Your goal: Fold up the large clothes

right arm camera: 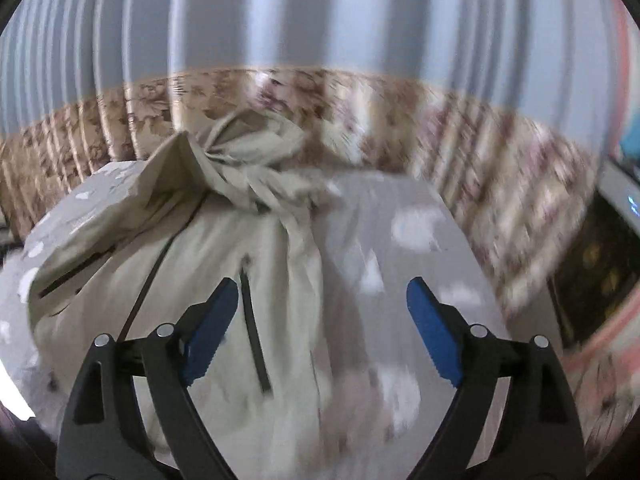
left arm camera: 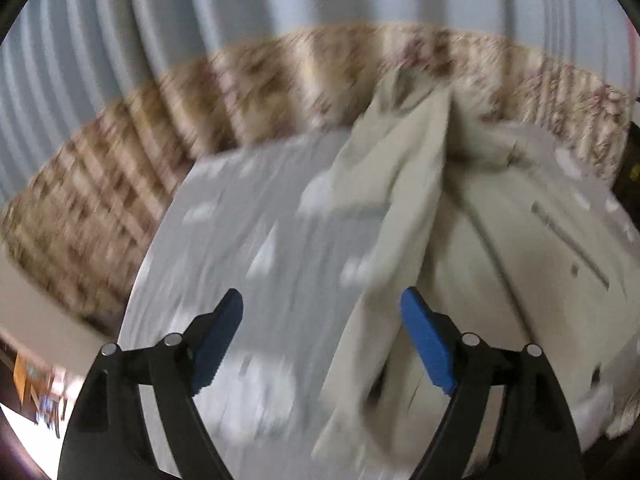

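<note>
Tongs, left [left arm camera: 322, 312] and right [right arm camera: 322, 302], wide apart, empty above jacket [right arm camera: 192, 280].

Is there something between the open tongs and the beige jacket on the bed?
Nothing visible. Both the left tongs and the right tongs are open and empty, and the jacket lies uncovered on the grey bedsheet directly ahead of them.

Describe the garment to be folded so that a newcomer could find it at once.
Start at the grey sheet with white cloud shapes, before the floral fabric. On it lies a crumpled beige jacket. Its dark zips mark it out.
</note>
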Demonstrator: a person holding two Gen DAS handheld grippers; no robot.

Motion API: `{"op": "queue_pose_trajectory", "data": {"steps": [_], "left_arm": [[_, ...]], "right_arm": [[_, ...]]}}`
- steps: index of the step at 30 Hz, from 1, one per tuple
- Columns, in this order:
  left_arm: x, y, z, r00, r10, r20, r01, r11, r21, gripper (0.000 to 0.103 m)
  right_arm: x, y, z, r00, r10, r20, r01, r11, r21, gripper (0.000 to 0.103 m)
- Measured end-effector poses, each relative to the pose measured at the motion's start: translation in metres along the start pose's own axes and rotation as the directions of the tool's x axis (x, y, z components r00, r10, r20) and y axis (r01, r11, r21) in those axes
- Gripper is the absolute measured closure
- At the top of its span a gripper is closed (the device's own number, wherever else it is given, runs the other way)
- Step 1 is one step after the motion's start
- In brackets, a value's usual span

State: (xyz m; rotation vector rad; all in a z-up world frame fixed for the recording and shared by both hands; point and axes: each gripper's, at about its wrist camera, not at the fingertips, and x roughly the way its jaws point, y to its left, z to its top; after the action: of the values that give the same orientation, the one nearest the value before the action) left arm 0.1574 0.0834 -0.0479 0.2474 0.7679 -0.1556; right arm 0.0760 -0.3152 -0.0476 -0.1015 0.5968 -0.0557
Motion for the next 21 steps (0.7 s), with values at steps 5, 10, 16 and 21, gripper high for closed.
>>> {"op": "queue_pose_trajectory", "data": {"steps": [5,10,16,21], "left_arm": [[0.06,-0.043,0.07,0.998,-0.064,0.003,0.063,0.993,0.096,0.021],[0.099,-0.085,0.099,0.995,-0.094,-0.023,0.096,0.984,0.151,0.021],[0.145,-0.106,0.117,0.997,-0.064,-0.042,0.07,0.983,0.171,0.028],[0.183,-0.097,0.125,0.992,-0.052,-0.115,0.068,0.989,0.133,0.091]], "right_arm": [[0.073,0.03,0.036,0.999,0.027,-0.02,-0.029,0.989,-0.144,0.029],[0.125,0.049,0.052,0.996,0.057,-0.063,-0.069,0.975,-0.213,0.038],[0.183,0.056,0.066,0.992,0.056,-0.113,-0.081,0.97,-0.231,0.051],[0.228,0.061,0.066,0.978,0.072,-0.197,-0.116,0.968,-0.224,0.058]]}}
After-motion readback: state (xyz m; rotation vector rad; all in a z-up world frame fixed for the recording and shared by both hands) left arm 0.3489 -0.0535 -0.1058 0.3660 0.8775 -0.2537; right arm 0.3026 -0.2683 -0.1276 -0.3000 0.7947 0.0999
